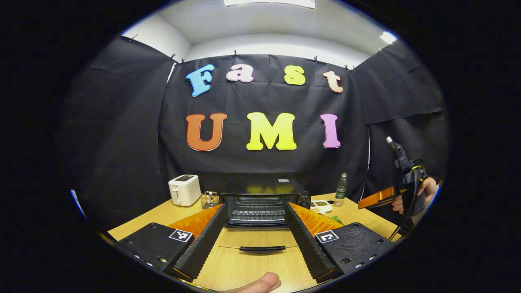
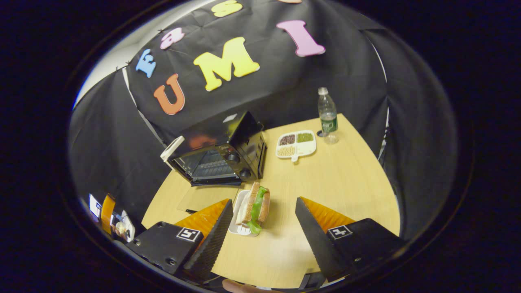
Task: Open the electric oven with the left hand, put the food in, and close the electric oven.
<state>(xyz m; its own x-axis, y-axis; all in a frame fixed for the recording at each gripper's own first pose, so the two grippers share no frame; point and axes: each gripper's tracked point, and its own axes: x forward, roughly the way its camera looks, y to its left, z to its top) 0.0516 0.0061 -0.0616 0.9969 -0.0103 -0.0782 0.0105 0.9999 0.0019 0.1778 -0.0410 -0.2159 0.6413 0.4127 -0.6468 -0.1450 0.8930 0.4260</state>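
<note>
One of three steps complete: the oven door is down; loading and closing remain, judged from the present layout.
Oven: the electric oven (image 1: 260,203) stands toward the back of the counter (image 2: 338,179), cavity exposed, wire rack visible inside.
Oven door: the glass door (image 1: 260,244) lies folded flat toward the viewer, its dark handle (image 1: 261,248) at the near edge, seen between the fingers of the left gripper.
Food: a sandwich (image 2: 255,207) with green lettuce stands on edge in a small white tray (image 2: 238,217), just in front of the oven's right corner and beside the open door.
Left gripper: the left gripper (image 1: 254,244) is released, jaws spread wide and grasping nothing, aimed squarely at the oven mouth above the lowered door.
Right gripper: the right gripper (image 2: 262,228) is released, jaws spread; the sandwich sits near its left finger, not pinched. In the left gripper view it appears off to the right, raised, held by a hand (image 1: 423,193).
Next step (judgement): the right gripper needs to close on the sandwich or tray and carry it to the rack.
Surroundings: a white toaster (image 1: 184,189) and a small wire basket (image 1: 209,199) stand left of the oven; a divided dish of beans (image 2: 296,145) and a water bottle (image 2: 327,114) stand to its right.
</note>
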